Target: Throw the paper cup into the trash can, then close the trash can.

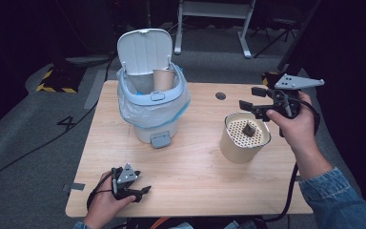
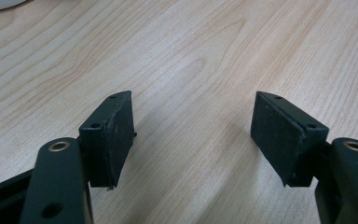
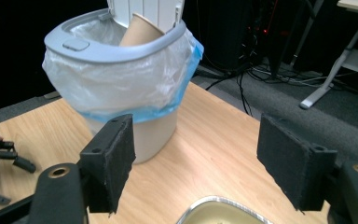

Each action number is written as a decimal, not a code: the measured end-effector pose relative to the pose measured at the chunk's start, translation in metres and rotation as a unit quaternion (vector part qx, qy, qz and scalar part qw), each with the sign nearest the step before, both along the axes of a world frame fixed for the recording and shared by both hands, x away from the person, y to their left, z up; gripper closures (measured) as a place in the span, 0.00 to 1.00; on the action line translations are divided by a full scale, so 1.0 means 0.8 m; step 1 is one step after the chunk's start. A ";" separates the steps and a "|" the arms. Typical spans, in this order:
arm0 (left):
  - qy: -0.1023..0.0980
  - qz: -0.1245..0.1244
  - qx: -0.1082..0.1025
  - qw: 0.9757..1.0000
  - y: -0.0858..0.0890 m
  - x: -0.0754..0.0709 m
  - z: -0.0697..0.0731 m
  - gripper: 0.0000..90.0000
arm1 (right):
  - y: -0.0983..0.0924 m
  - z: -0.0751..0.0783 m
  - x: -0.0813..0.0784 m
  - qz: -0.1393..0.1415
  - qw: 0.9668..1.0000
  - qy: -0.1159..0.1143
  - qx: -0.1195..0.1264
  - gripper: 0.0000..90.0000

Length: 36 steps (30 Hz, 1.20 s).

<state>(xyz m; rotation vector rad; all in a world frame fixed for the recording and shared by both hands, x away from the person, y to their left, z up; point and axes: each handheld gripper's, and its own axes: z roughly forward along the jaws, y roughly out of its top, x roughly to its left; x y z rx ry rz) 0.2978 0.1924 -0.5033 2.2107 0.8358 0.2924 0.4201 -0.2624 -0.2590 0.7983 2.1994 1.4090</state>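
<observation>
While both grippers idle, bin (image 1: pixel 151 102) holds a paper cup (image 1: pixel 162 79).
Right gripper (image 1: pixel 256 109), fingers apart, hovers right of bin over canister (image 1: pixel 244 137); left gripper (image 1: pixel 140 192), fingers apart, rests on desk (image 1: pixel 195 171).

A dark "4" (image 1: pixel 67 122) is marked on the grey floor (image 1: pixel 38 124).

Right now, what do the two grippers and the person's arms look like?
Both the left gripper and right gripper are black, each topped by a grey three-cornered plate, with flat rectangular pads and a trailing black cable. The right arm wears a blue denim sleeve.
</observation>
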 end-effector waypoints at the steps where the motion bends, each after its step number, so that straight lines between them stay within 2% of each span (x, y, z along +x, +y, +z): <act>1: 0.000 0.000 -0.001 1.000 0.000 0.000 0.000 0.34 | -0.004 -0.001 -0.004 -0.002 1.000 0.000 0.000 0.31; 10: 0.001 0.002 -0.006 1.000 0.000 -0.001 0.003 0.36 | -0.043 -0.018 -0.038 -0.015 1.000 0.008 -0.004 0.31; 13: 0.004 0.003 -0.006 1.000 0.000 -0.003 0.004 0.36 | -0.054 -0.028 -0.050 -0.019 1.000 0.013 -0.007 0.31; 16: -0.001 0.004 -0.011 1.000 0.004 -0.004 0.011 0.36 | -0.065 -0.042 -0.064 -0.024 0.999 0.012 -0.018 0.34; 18: -0.003 0.009 -0.023 1.000 0.008 -0.004 0.019 0.36 | -0.072 -0.053 -0.075 -0.026 0.999 0.015 -0.023 0.39; 21: -0.010 0.016 -0.042 0.999 0.014 -0.003 0.034 0.38 | -0.082 -0.073 -0.091 -0.022 0.999 0.023 -0.042 0.54; 24: -0.016 0.021 -0.060 0.998 0.020 0.000 0.051 0.39 | -0.091 -0.095 -0.103 -0.022 0.998 0.036 -0.050 0.57; 30: -0.026 0.018 -0.087 0.996 0.029 0.006 0.085 0.41 | -0.107 -0.135 -0.119 -0.019 0.997 0.066 -0.029 0.59; 36: -0.035 0.006 -0.102 0.994 0.038 0.020 0.119 0.43 | -0.118 -0.160 -0.130 -0.026 0.998 0.060 -0.021 0.62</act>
